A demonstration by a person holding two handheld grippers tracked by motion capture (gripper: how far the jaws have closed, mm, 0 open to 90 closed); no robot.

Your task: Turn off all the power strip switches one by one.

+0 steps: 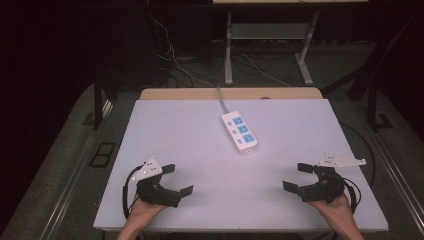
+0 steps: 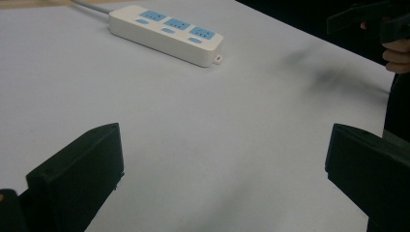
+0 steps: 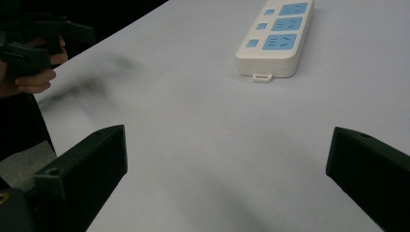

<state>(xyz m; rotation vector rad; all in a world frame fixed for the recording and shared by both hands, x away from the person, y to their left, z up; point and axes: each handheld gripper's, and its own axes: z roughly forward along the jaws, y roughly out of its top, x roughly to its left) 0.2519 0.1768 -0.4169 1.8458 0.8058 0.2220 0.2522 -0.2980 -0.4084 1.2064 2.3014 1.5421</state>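
Observation:
A white power strip (image 1: 239,131) with three blue sockets lies slantwise on the white table (image 1: 190,135), just beyond its middle. My left gripper (image 1: 178,179) rests near the front left edge, open, with nothing between its jaws. At the front right, my right gripper (image 1: 297,176) is also open and empty. In the left gripper view the strip (image 2: 167,35) lies far ahead of the wide-spread jaws of my left gripper (image 2: 222,145), and the other gripper (image 2: 367,19) shows at top right. In the right gripper view the strip (image 3: 278,36) is ahead of my right gripper (image 3: 227,145).
The strip's white cable (image 1: 220,97) runs off the table's far edge, past a wooden board (image 1: 200,93). Beyond stand the metal legs of another table (image 1: 228,55) and loose cables on a dark floor. Bare tabletop lies between both grippers and the strip.

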